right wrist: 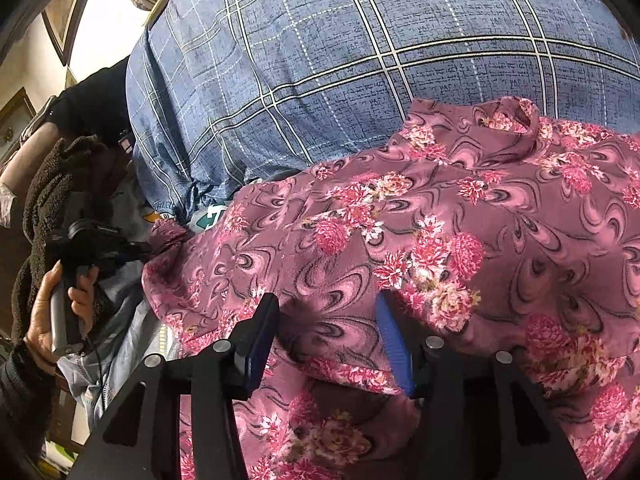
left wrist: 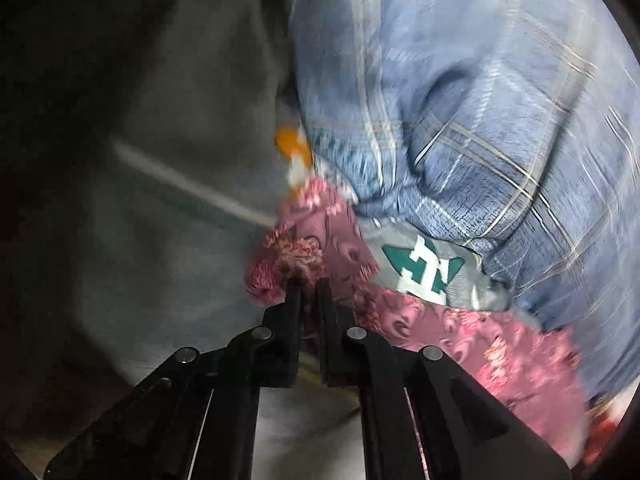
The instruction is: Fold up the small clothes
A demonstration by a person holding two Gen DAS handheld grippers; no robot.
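Left claw (left wrist: 306,284) pinches the blurred pink floral garment (left wrist: 472,336); right claw (right wrist: 326,304), jaws apart, hovers above it, its edges cut off.

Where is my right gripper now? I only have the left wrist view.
Observer: The right gripper is open, its jaws apart over the pink floral garment, pinching nothing.
Operator: How does the garment lie?
Observer: Spread across the blue checked bedsheet, with a raised fold at its far edge.
Operator: Is my left gripper visible there?
Observer: Yes, the left gripper meets the garment's left edge; your hand grips its handle.
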